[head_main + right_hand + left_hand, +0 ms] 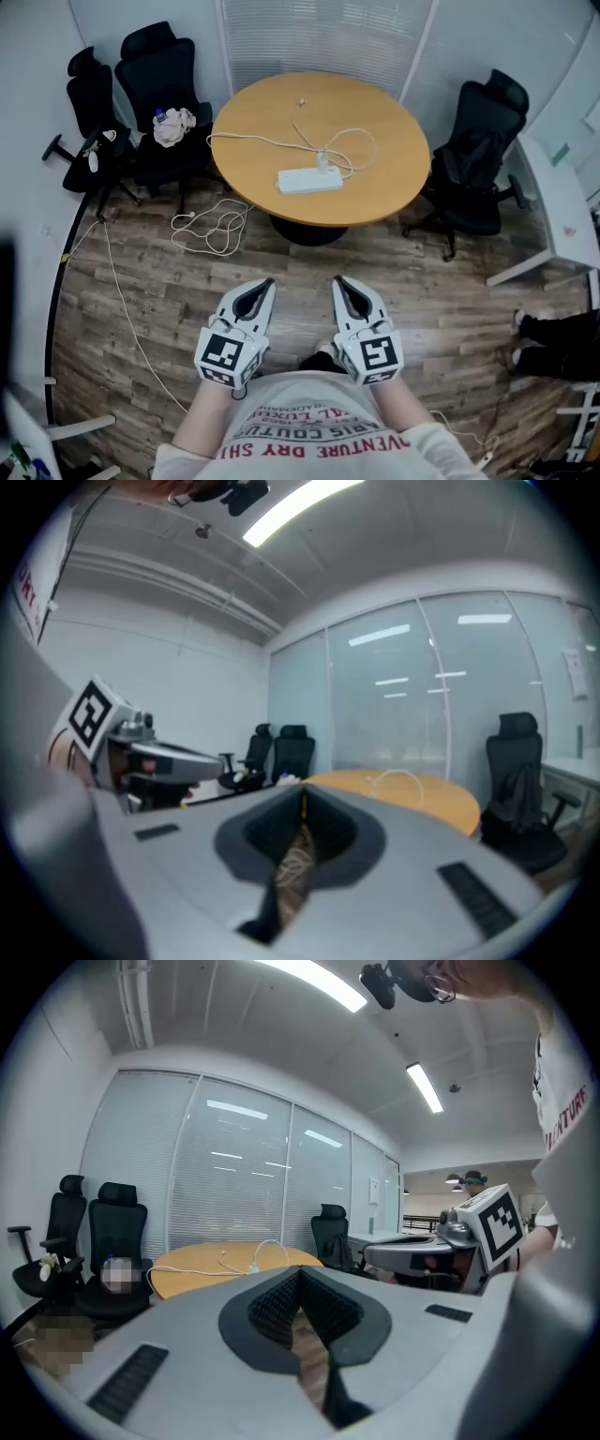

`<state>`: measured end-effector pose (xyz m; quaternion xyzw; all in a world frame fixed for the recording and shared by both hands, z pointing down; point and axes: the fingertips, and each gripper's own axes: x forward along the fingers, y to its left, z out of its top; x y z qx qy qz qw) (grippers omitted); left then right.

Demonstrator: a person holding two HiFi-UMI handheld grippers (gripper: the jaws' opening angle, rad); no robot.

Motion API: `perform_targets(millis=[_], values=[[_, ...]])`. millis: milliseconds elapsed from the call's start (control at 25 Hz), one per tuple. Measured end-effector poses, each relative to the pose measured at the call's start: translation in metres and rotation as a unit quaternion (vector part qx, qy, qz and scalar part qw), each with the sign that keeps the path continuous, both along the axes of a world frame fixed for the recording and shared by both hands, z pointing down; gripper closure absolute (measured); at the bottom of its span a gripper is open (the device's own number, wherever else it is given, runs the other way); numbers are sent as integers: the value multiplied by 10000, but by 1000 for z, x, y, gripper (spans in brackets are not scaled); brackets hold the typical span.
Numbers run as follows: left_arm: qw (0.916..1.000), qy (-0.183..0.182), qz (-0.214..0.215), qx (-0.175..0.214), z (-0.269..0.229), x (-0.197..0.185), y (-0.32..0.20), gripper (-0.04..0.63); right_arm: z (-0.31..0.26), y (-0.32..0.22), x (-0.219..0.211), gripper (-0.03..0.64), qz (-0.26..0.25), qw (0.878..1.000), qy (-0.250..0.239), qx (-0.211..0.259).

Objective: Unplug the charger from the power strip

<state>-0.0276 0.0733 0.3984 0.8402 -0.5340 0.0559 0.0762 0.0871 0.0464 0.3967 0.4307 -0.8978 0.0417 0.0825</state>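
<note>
The white oblong power strip (307,181) lies loose on the round wooden table (384,187), so a one-sided tug on the small white charger (322,161) would probably lift or drag the whole strip instead of freeing the plug; one gripper ought to pin the strip down while the other pulls. The thin white cable (349,139) loops across the tabletop at about twelve o'clock from the charger, and a jaw passing through it could catch it and skid everything sideways. A second tangle of white cord (217,225) lies on the wooden floor at roughly seven o'clock from the table (a tripping hazard on the way in). Arriving with the jaws together would also just knock the charger.

Both tools are well apart from the job. The left gripper (266,281) and the right gripper (338,279) sit side by side close to the person's chest, each with its fingers pressed together at the tips and nothing pinched between them; the gripper views confirm this, showing only floor through the slot behind the tips. The charger stands plugged into the strip's upper edge near its right end, at twelve o'clock from the grippers, with bare floor and the table's near rim between.
</note>
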Motion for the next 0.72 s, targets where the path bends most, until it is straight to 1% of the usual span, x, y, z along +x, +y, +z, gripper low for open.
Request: perform_targets(millis=[160,360,560,720], values=[[9998,19,-220,-14,0,40,-46,563,-6,-51,41,588,-242,9997,43,56],[9992,7,-381,-128,7,77,-92,563,12,-100,81,588,-494,9986,108,-121],[9981,22,-525,-316,19,86,-127,563,27,-137,97,588,-537,9980,168,-295],[9979,-39,-528,-365,22,80,-160,563,39,-167,94,588,-574,9970,243,-457]])
